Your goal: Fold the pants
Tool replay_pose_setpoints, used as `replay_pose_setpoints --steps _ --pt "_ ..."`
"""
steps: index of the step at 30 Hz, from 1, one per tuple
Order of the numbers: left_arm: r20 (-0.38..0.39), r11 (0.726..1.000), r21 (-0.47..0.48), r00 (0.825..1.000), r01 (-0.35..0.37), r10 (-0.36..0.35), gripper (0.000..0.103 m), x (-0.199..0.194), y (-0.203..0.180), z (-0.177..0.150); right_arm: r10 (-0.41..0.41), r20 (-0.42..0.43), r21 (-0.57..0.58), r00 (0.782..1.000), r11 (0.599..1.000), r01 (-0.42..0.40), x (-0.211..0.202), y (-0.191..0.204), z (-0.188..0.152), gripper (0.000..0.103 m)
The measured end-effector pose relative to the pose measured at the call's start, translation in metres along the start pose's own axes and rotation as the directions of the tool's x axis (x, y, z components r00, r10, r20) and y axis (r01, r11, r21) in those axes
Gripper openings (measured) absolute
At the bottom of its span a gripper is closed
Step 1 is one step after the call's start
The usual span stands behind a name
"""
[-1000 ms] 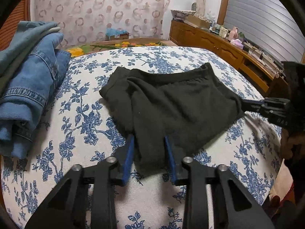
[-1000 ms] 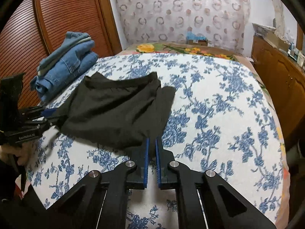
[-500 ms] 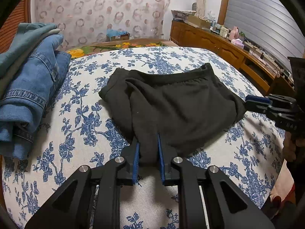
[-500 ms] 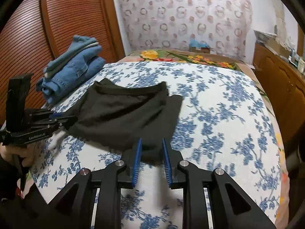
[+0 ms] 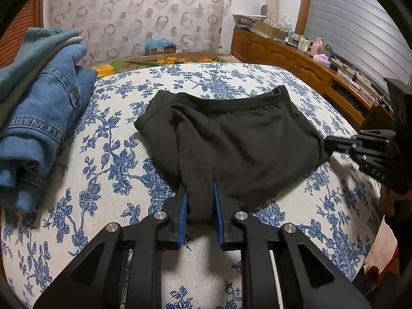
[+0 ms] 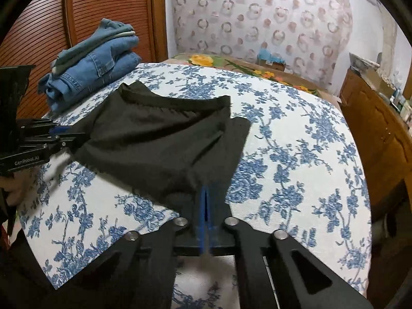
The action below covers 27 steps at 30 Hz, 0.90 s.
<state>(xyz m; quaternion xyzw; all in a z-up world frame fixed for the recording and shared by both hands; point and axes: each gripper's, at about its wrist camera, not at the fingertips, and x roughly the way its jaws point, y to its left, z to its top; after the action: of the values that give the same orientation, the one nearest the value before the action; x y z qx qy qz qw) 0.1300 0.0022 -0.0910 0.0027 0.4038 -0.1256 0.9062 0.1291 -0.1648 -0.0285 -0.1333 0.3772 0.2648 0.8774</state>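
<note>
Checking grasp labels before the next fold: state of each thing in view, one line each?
black pants: partly folded, flat on the bed, near edge pinched at two spots.
left gripper: shut on a bunched fold of the pants' near edge.
right gripper: shut on the pants' near corner.
denim stack: folded, piled at the bed's far left, untouched.
bed cover: spread flat.
</note>
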Motion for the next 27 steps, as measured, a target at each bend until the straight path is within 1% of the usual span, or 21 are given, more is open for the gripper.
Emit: replay_pose_setpoints --steps 1,2,4,6,8,11,15,16,17,20,24,27 --pt "0.0 1.0 0.0 1.0 0.0 0.0 0.018 0.0 0.0 0.0 -0.028 0.023 0.018 0.999 0.999 0.028 -0.005 -0.005 0.0 0.0" --pt "0.0 1.0 -0.001 1.0 -0.001 0.001 0.019 0.0 0.001 0.0 -0.037 0.043 0.045 0.998 0.998 0.035 -0.011 -0.011 -0.001 0.0" --pt "0.0 1.0 -0.002 1.0 -0.002 0.002 0.019 0.0 0.001 0.0 -0.013 0.057 0.107 0.998 0.994 0.007 -0.019 -0.025 -0.002 0.0" --pt "0.0 1.0 -0.002 1.0 -0.002 0.002 0.019 0.0 0.002 0.0 -0.047 0.065 0.109 0.997 0.993 0.04 -0.022 -0.026 -0.003 0.0" --pt "0.001 1.0 0.0 1.0 -0.004 0.004 0.019 0.0 0.001 -0.001 -0.023 0.06 0.118 0.998 0.993 0.016 -0.021 -0.027 -0.005 0.0" --pt "0.003 1.0 -0.009 1.0 0.003 -0.003 0.018 -0.001 0.003 -0.001 0.008 0.074 0.126 0.997 0.992 -0.017 -0.022 -0.027 -0.006 0.0" --pt "0.019 1.0 -0.021 1.0 0.017 -0.016 0.013 -0.005 0.004 0.001 0.084 0.09 0.137 0.992 0.986 -0.096 -0.022 -0.026 -0.006 0.0" --pt "0.023 1.0 -0.024 1.0 0.017 -0.016 0.012 -0.006 0.004 0.002 0.087 0.087 0.129 0.992 0.987 -0.098 -0.021 -0.022 -0.006 0.003" --pt "0.028 0.999 -0.028 0.999 0.018 -0.017 0.012 -0.008 0.004 0.003 0.087 0.083 0.125 0.993 0.987 -0.097 -0.02 -0.023 -0.007 0.009" --pt "0.045 0.999 -0.029 0.999 0.024 -0.023 0.011 -0.014 0.002 0.006 0.105 0.053 0.112 0.993 0.987 -0.111 -0.015 -0.021 -0.01 0.021" --pt "0.076 0.999 -0.037 0.997 0.038 -0.035 0.011 -0.025 0.002 0.013 0.104 -0.002 0.088 0.995 0.991 -0.104 -0.004 -0.019 -0.011 0.024" --pt "0.077 0.999 -0.035 0.996 0.037 -0.034 0.011 -0.026 0.003 0.016 0.116 -0.024 0.08 0.993 0.99 -0.113 0.002 -0.02 -0.01 0.024"
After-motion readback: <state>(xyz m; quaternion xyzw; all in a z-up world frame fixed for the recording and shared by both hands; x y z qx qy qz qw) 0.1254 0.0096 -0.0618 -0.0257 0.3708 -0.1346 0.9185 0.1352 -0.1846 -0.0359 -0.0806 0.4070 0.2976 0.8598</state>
